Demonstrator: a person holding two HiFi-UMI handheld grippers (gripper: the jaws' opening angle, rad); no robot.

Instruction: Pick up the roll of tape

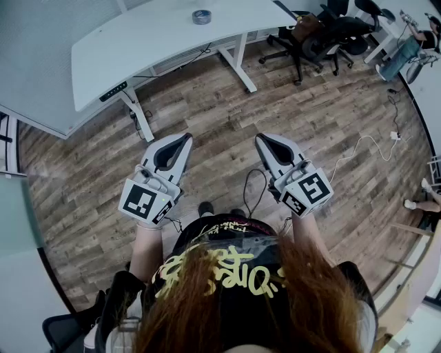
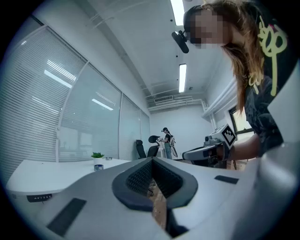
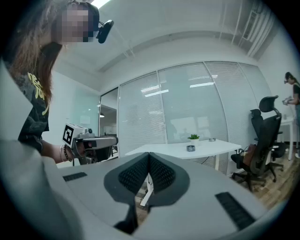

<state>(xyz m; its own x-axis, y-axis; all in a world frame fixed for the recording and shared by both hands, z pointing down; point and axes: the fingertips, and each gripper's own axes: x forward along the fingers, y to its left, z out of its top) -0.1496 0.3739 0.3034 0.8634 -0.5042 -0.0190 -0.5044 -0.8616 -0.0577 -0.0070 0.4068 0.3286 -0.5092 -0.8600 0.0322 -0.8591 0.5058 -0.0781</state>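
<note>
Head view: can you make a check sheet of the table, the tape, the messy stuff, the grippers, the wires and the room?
Surface: white desk, mostly bare.
Job's things: roll of tape on the desk, untouched.
Clutter: small potted plant near the tape.
Grippers: left gripper and right gripper shut, empty, short of the desk.
Cables: white cable on the wood floor.
Surroundings: office chairs, another person, glass wall.

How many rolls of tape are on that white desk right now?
1. The roll of tape lies on the white desk ahead, beside a small potted plant. The desk's far edge is cut off in the head view, so another could be hidden.
</note>
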